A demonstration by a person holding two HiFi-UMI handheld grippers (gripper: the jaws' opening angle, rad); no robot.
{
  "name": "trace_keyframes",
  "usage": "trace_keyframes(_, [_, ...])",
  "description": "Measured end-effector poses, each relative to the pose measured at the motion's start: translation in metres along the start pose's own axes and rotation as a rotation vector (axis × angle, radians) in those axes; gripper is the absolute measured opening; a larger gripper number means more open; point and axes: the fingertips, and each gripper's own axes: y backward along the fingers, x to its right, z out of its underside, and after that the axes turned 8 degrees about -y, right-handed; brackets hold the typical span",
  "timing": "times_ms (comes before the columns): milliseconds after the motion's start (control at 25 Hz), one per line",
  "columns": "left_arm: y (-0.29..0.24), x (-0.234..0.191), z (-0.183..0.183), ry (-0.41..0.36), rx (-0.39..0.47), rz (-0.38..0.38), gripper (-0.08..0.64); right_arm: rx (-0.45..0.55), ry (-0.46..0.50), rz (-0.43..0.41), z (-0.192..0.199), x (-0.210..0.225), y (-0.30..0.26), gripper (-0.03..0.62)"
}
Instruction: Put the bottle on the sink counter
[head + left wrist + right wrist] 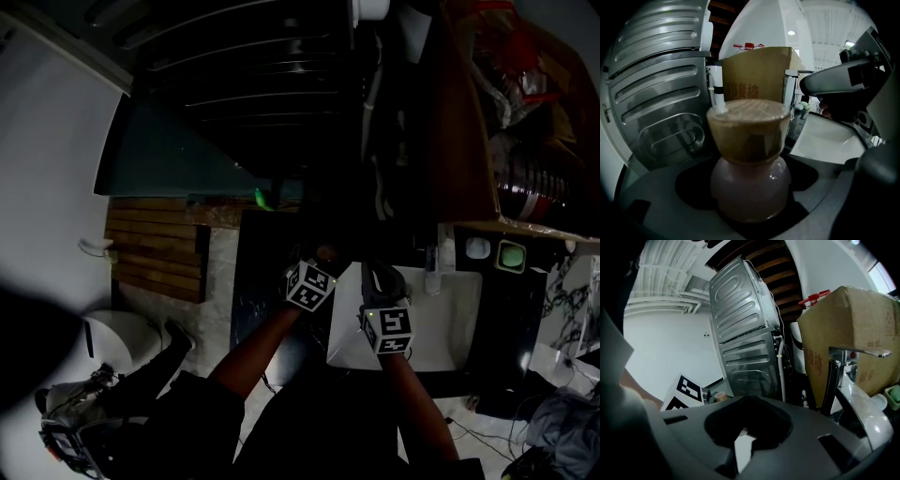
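The bottle [750,154] has a rounded pinkish body and a wide wooden cap. It stands upright between the jaws of my left gripper [750,197], which is shut on its body. In the head view the left gripper [322,261] is just left of the white sink basin [441,337], with the bottle's cap [325,253] barely showing in the dark. My right gripper [379,281] hovers over the basin's left part. Its jaws are shut with nothing held in the right gripper view [747,427]. There the bottle's cap [721,395] shows beside the left gripper's marker cube [684,392].
A chrome faucet [843,366] stands at the basin's back edge, with a cardboard box [853,329] behind it. A ribbed metal appliance [656,93] rises at the left. The dark sink counter [511,323] surrounds the basin, and a green-and-white item [511,255] sits on it.
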Motion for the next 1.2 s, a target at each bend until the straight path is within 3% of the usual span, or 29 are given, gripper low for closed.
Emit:
trace_keyframes(640, [0.025, 0.002, 0.000, 0.043, 0.052, -0.010, 0.402, 0.000, 0.022, -0.025, 0.010, -0.008, 0.016, 0.040])
trace_keyframes(1000, [0.071, 0.000, -0.001, 0.120, 0.123, -0.047, 0.402, 0.012, 0.053, -0.033, 0.008, -0.025, 0.048, 0.040])
trace_keyframes(1200, [0.119, 0.007, -0.016, 0.205, 0.220, -0.076, 0.402, 0.029, 0.074, -0.049, 0.006, -0.045, 0.078, 0.040])
